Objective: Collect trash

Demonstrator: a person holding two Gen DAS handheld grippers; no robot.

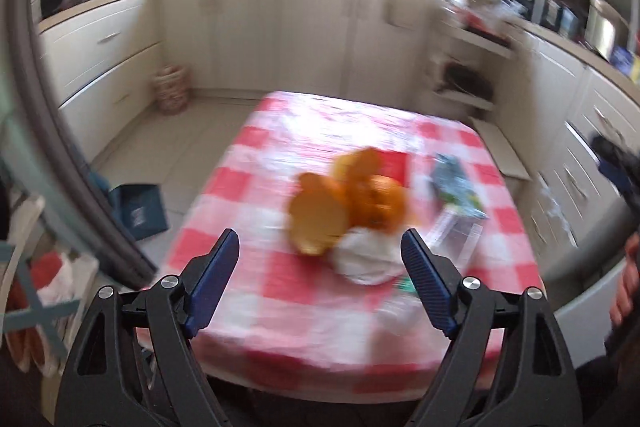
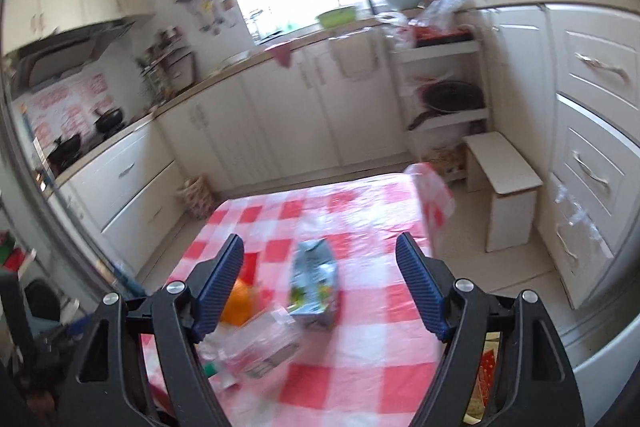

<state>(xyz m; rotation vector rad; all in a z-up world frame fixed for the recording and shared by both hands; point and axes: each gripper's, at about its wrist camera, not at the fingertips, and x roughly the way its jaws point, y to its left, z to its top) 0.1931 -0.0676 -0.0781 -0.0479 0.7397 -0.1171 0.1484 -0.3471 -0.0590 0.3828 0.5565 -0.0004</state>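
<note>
Both the left gripper (image 1: 320, 247) and right gripper (image 2: 320, 255) hang spread and empty over the red-and-white checked surface (image 1: 256, 331). Orange peels (image 1: 344, 199), a crumpled white tissue (image 1: 360, 259) and a flattened blue-grey carton (image 2: 314, 279) lie mid-frame.

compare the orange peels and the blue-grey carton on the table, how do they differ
The orange peels are bright orange, curled cup-like pieces in a loose pile; the carton is one blue-grey boxy pack that looks crumpled. The peels sit near the table's middle, against a white crumpled wad; the carton lies farther toward the table's right side in the left wrist view, beside clear plastic packaging. Both lie loose on the red-and-white checked cloth, held by neither gripper.
</note>
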